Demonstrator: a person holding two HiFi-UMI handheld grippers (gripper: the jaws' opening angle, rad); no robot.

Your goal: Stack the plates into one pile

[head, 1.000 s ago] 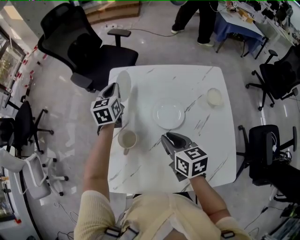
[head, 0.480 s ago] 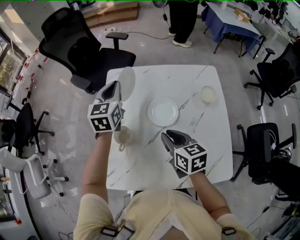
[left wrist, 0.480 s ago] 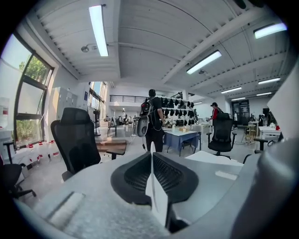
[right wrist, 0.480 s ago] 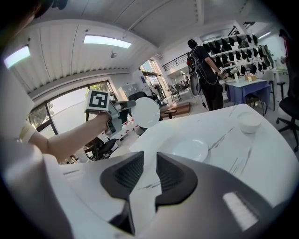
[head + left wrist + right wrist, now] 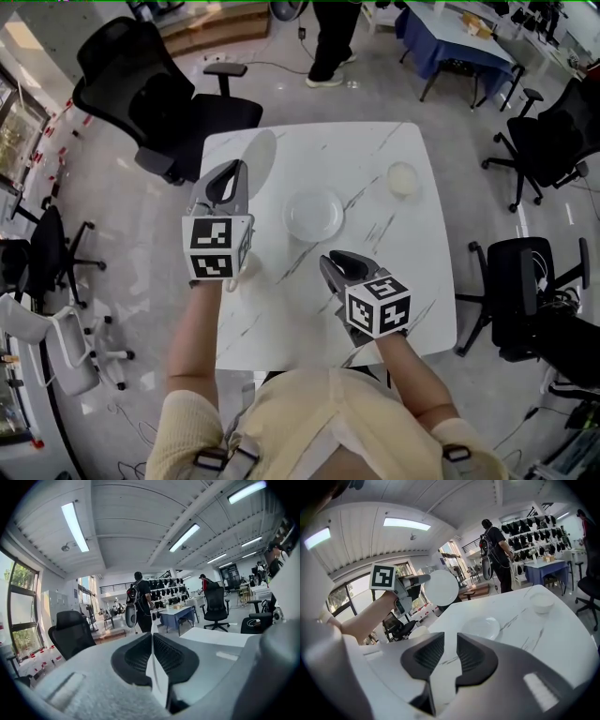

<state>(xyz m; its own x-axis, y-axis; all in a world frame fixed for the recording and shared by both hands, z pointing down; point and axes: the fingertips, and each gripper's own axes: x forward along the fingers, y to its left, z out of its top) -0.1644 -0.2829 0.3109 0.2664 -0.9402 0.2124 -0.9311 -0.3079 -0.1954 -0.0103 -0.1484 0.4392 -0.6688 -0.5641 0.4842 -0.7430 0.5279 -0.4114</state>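
Left gripper fingers pinched shut on white plate rim, raised edge-on, probably for carrying onto the centre plate; right gripper fingers half-open, empty.

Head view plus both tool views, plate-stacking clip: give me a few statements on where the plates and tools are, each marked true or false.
1. The left tool is clamped on the rim of a white plate and holds it off the table. True.
2. The right tool is shut on a plate. False: its jaws stand apart with nothing between them.
3. A second plate lies flat near the table's middle. True.
4. The small bowl sits on that second plate. False: it stands apart, toward the far right corner.
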